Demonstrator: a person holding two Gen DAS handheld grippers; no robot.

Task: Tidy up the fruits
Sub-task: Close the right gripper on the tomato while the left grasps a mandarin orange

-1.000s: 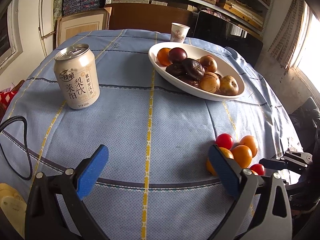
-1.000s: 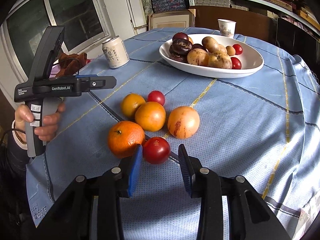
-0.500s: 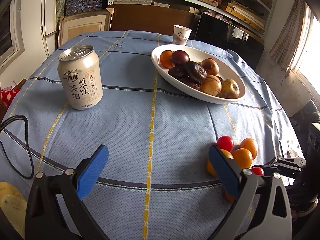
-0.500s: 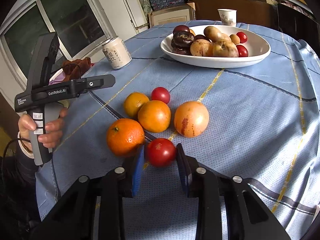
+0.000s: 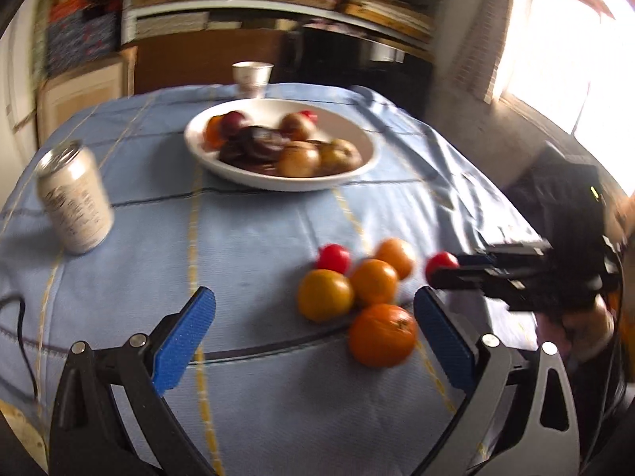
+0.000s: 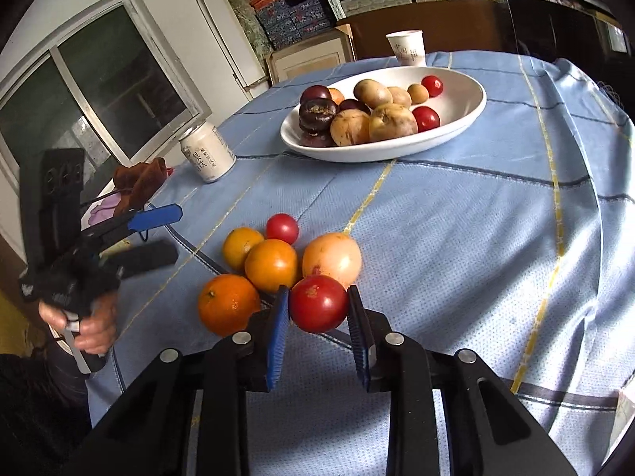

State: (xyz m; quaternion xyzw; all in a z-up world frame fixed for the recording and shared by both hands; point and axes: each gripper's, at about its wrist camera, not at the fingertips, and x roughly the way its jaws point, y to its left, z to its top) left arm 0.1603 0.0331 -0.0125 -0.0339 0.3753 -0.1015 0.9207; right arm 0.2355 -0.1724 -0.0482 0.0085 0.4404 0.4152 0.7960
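My right gripper (image 6: pixel 317 311) is shut on a red tomato (image 6: pixel 318 303) and holds it just above the blue tablecloth; it also shows in the left wrist view (image 5: pixel 441 262). Beside it lie an orange (image 6: pixel 228 304), two yellow-orange fruits (image 6: pixel 272 265), a pale round fruit (image 6: pixel 332 260) and a small red tomato (image 6: pixel 281 228). A white oval bowl (image 6: pixel 456 119) at the far side holds several dark, tan and red fruits. My left gripper (image 5: pixel 313 337) is open and empty, close to the orange (image 5: pixel 381 335) and facing the fruit cluster.
A drink can (image 6: pixel 206 151) stands left of the bowl; it also shows in the left wrist view (image 5: pixel 73 202). A paper cup (image 6: pixel 406 48) stands behind the bowl. The table edge drops off at the right. A brown cloth (image 6: pixel 141 176) lies off the table's left edge.
My right gripper has closed on the red tomato and lifted it slightly. My left gripper has swung to the right, bringing the loose fruits between its fingers' line of sight.
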